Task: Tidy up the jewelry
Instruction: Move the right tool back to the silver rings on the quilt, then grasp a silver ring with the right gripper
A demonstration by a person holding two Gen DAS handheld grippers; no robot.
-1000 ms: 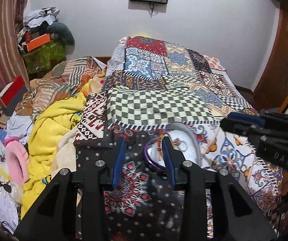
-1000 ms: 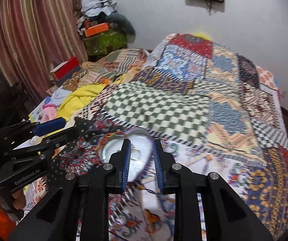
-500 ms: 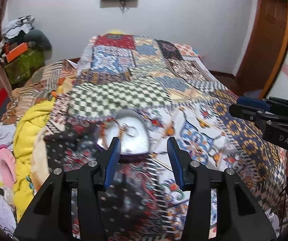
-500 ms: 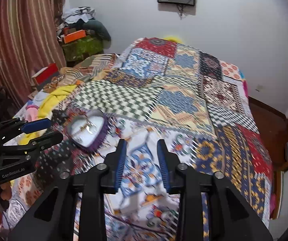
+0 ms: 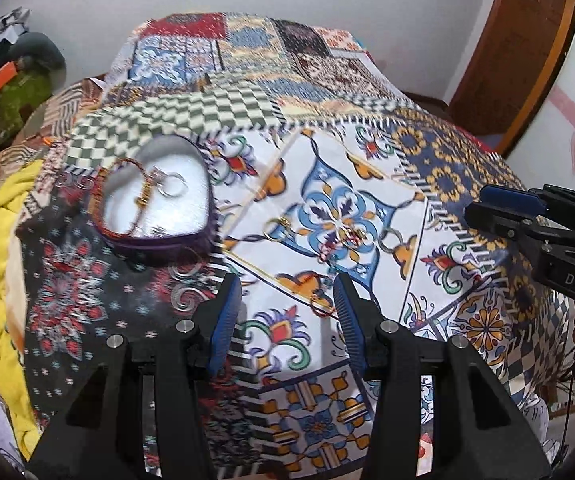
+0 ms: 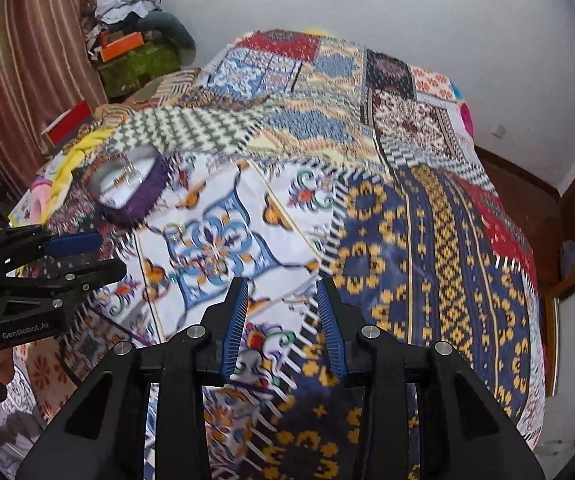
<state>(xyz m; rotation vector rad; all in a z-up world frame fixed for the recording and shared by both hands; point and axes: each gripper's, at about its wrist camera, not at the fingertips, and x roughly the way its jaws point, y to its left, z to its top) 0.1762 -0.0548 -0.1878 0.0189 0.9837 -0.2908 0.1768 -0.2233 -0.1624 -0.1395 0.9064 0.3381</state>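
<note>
**Both tongs empty above the patchwork bed**

Left wrist view: the left tongs stand wide apart, gripping nothing, over the white floral patch of the bedspread. The heart-shaped purple box lies on the bed at ten o'clock from the tongs, well apart from them; inside it lie a beaded bracelet and silver rings. Loose jewelry lies scattered on the blue-and-white motif at twelve to one o'clock, near the fingertips. The right tongs show at three o'clock.

Right wrist view: the right tongs are wide apart too, holding nothing, above the bedspread's patch border. The purple box sits at ten o'clock; small rings lie just beside it on the blue motif, though blur hides their detail. The left tongs enter at nine o'clock, jaws apart.
</note>
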